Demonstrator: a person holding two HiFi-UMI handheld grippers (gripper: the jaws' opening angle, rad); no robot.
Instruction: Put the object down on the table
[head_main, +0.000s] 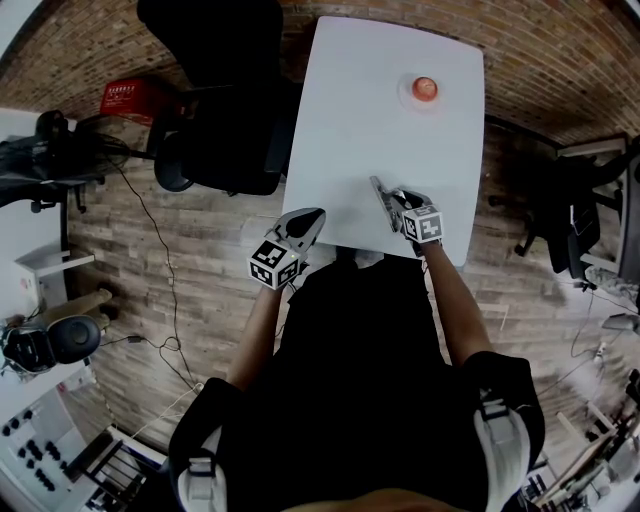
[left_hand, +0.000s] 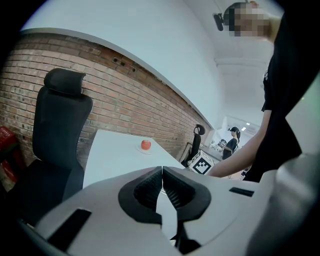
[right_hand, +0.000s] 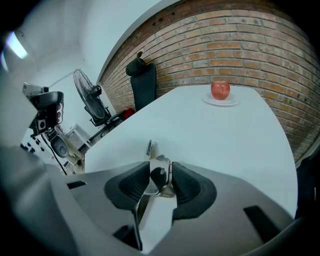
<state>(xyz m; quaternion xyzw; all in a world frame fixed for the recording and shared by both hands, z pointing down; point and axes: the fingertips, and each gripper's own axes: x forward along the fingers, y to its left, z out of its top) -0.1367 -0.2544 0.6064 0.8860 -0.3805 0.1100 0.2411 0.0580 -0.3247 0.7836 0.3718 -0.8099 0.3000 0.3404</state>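
Metal utensil (right_hand: 152, 184), tabletop (right_hand: 210, 130) near edge: stiff, light, slippery; grasp at handle. Right gripper (right_hand: 160, 167) jaws apart around it; left gripper (left_hand: 162, 172) closed, empty.

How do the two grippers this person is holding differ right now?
The left gripper has its jaws pressed together, empty; the right gripper has them apart, a thin metal tool between them. The right gripper reaches over the white table; the left gripper sits by its near edge. Both carry a cube with square markers.
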